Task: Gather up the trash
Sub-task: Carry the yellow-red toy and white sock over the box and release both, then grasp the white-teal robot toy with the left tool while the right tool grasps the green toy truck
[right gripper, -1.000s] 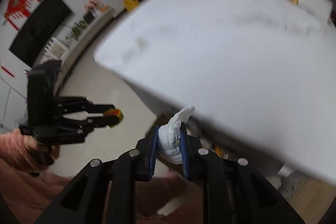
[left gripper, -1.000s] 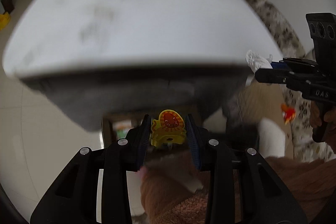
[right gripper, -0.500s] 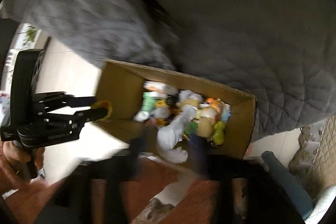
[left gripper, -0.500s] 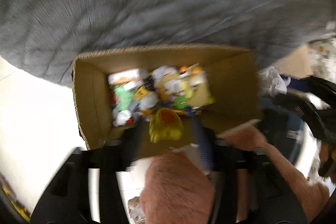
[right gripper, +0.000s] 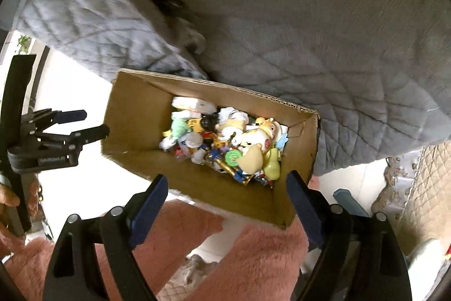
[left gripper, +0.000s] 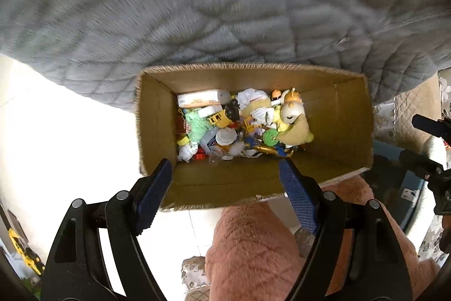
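Both tools hang over an open cardboard box (left gripper: 157,114) on the floor beside a grey quilted cover (left gripper: 225,4). The left tool (left gripper: 225,177) and right tool (right gripper: 227,189) have just been opening and stand wide, nothing between them. Trash and small toys (left gripper: 239,123) fill the box bottom.

The left tool (right gripper: 93,122) bears a small, blurred label, not clearly readable.

Trash pile (left gripper: 239,123) in box (left gripper: 157,114) (quilt (left gripper: 225,4) behind).
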A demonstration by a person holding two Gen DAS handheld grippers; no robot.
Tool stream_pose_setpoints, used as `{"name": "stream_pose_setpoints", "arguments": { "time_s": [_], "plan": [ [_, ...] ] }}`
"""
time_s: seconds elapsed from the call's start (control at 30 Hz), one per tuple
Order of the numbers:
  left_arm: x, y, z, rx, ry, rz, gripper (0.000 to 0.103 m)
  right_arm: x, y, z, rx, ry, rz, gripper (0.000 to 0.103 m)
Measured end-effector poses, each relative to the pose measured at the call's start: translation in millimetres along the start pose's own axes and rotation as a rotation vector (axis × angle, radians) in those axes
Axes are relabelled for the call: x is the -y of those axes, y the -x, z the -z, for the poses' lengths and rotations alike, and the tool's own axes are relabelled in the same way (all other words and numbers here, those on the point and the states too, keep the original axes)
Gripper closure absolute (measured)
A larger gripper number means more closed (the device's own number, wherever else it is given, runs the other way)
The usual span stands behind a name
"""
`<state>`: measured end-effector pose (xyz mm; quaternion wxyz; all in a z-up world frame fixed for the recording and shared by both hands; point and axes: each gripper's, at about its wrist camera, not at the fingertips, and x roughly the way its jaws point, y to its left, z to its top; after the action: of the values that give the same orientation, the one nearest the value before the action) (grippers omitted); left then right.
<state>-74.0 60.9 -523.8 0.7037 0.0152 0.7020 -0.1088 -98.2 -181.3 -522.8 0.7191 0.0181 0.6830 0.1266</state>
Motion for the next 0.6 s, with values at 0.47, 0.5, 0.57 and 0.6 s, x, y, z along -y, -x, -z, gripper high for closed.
{"name": "stream_pose_setpoints", "arguments": {
  "time_s": [0.47,0.5,0.57,0.6],
  "plan": [
    [45,243,-8,0.339,-0.083,0.096,0.02,-36,249,-30,0.326,0.106,-0.205,0.012],
    [48,266,-23,0.395,-0.069,0.109,0.019,-34,262,-35,0.356,0.105,-0.214,0.011],
    [51,297,-54,0.487,-0.036,0.133,0.019,-24,286,-52,0.406,0.106,-0.231,0.011],
    [54,308,-72,0.519,-0.026,0.142,0.019,-20,292,-58,0.416,0.104,-0.236,0.011]
  ]
}}
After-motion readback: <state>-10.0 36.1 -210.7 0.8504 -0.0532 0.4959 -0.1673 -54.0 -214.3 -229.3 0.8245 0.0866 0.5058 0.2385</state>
